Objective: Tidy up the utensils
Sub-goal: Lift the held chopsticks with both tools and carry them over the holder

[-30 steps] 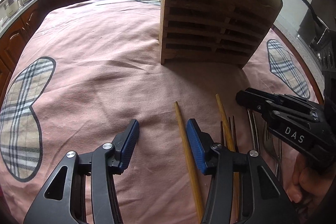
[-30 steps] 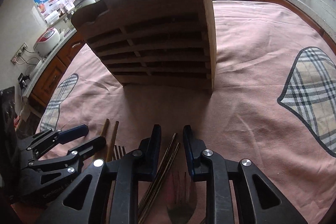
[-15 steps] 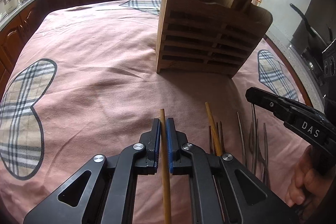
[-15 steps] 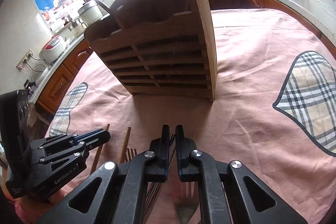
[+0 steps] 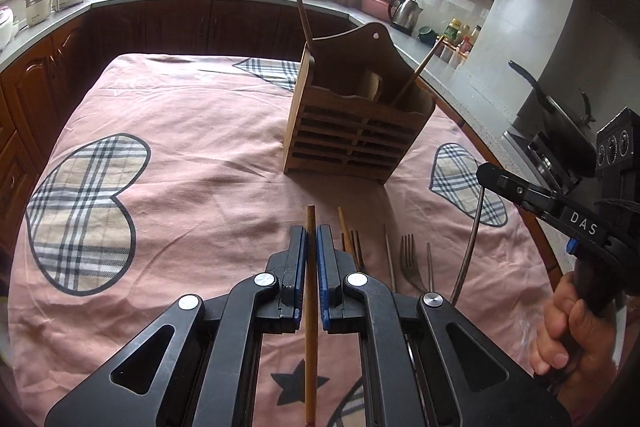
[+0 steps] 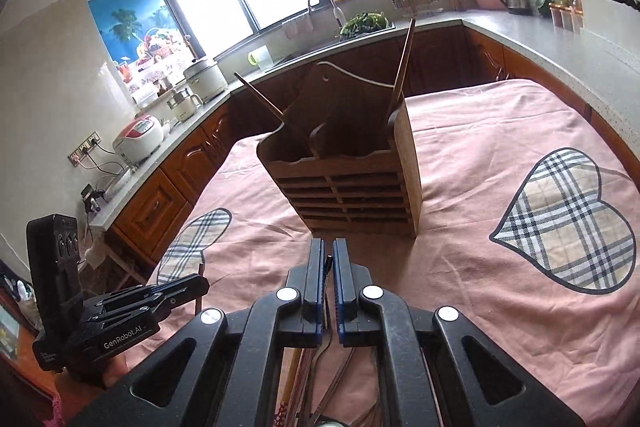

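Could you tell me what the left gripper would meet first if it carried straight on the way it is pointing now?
Probably the pink tablecloth short of the wooden holder. The left gripper, shut on a wooden chopstick, points downward; depth is unclear.

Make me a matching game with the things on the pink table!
Things:
1. light wooden chopstick
2. slatted wooden utensil holder
3. silver metal fork
4. thin dark metal utensil

Places:
A. lying flat on the pink tablecloth
B. clamped in the left gripper
C. hanging from the right gripper
D. standing upright, sticks poking out

Pairs: 1-B, 2-D, 3-A, 4-C
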The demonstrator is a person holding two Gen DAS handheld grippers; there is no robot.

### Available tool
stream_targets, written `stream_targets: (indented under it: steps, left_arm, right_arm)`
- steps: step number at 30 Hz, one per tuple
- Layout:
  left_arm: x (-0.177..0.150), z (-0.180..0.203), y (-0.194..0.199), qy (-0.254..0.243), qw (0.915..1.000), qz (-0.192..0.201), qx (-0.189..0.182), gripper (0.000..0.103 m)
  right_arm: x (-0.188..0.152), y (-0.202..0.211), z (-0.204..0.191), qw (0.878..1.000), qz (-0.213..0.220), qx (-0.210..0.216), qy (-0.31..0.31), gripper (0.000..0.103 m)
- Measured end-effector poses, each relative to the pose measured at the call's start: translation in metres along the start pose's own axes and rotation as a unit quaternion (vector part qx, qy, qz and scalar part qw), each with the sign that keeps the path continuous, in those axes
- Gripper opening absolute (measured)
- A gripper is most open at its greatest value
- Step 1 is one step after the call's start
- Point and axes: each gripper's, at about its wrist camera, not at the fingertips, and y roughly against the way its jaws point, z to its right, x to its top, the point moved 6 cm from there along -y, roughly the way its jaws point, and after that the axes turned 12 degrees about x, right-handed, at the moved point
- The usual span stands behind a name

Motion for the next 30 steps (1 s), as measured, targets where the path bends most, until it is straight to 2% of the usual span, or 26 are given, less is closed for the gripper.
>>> stream_targets:
  steps: [8,17,30]
  left_arm:
    - [-0.004,0.001,0.035,0.001,0.9994,0.032,-0.011,0.005]
    - [-0.006,-0.001,0.058,0.003,0.9985,0.051,-0.016,0.005]
    - [0.01,-0.01,0.091,0.022,0.9943,0.103,-0.02,0.005]
  right_arm:
    - [0.0,0.031,-0.02,0.999,0.03,0.015,0.011,0.003]
    - [0.003,0.057,-0.043,0.998,0.052,0.025,0.029,0.003]
    - [0.017,0.082,-0.06,0.995,0.089,0.03,0.046,0.003]
